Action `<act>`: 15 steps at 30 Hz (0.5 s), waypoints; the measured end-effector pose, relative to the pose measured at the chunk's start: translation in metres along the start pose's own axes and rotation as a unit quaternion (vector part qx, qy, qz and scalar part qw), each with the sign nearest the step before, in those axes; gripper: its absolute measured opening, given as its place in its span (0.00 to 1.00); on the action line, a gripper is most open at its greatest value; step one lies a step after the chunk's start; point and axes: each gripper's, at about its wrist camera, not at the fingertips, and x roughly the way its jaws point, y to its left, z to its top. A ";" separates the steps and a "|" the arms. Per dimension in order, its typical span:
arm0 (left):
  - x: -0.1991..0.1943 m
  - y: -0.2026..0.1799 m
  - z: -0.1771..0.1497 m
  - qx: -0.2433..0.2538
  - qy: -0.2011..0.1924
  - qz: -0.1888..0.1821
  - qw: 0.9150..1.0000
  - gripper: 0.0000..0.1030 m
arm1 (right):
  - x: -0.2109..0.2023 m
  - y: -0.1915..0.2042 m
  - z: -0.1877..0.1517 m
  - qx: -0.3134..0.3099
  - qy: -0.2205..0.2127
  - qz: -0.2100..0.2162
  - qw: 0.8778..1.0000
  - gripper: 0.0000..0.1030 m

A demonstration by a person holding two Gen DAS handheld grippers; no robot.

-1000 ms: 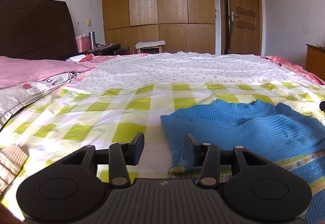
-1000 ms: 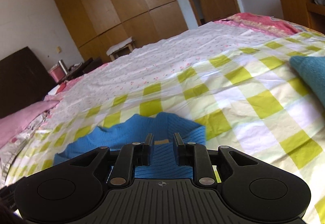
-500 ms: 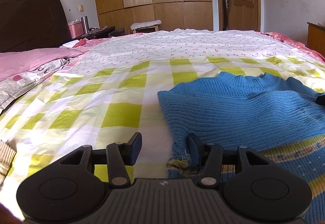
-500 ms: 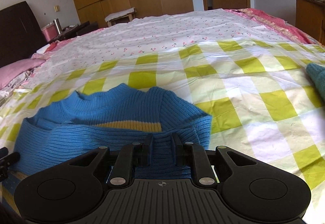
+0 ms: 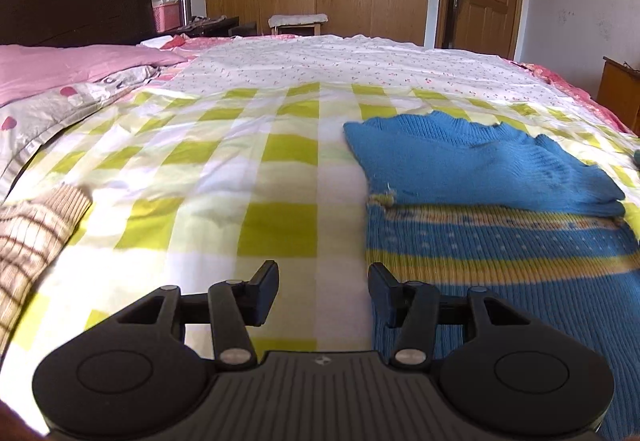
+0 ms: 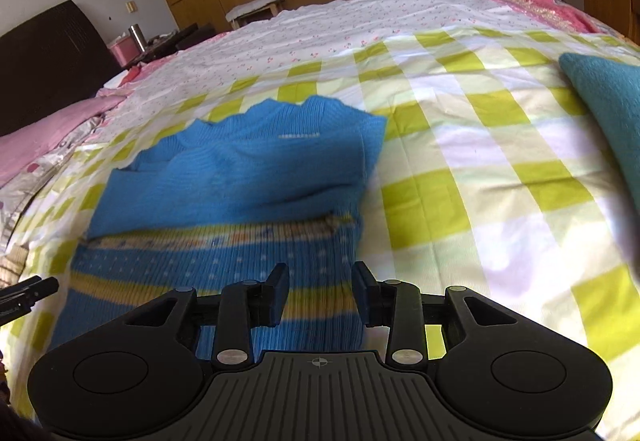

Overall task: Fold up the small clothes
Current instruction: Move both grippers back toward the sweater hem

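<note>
Left wrist view, sweater: We see one blue ribbed knit sweater [image 5: 480,169] lying on the bed, its plain top part folded down over a lower band of yellow stripes and pale dots.
Left wrist view, gripper: The left gripper [image 5: 323,291] hangs with its jaws spread wide and nothing between them, its right finger at the sweater's left edge.
Left wrist view, bedding: One yellow-checked sheet [image 5: 240,177], smooth and lightly creased; one beige ribbed garment with brown lines [image 5: 32,233] at far left.
Right wrist view, sweater: The same sweater [image 6: 248,177]; the edges look soft, possibly blur.
Right wrist view, gripper: The right gripper [image 6: 320,291] is parted and empty above the striped hem.
Right wrist view, extras: One teal fabric item [image 6: 608,101] at right.
</note>
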 end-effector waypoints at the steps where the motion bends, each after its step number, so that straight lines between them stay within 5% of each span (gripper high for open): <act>1: -0.007 0.002 -0.006 -0.004 0.005 -0.003 1.000 0.54 | -0.007 0.000 -0.008 0.001 0.005 0.002 1.000 0.33; 15: -0.074 -0.001 -0.073 -0.034 0.077 -0.051 0.995 0.53 | -0.068 -0.005 -0.085 -0.006 0.076 0.011 0.997 0.38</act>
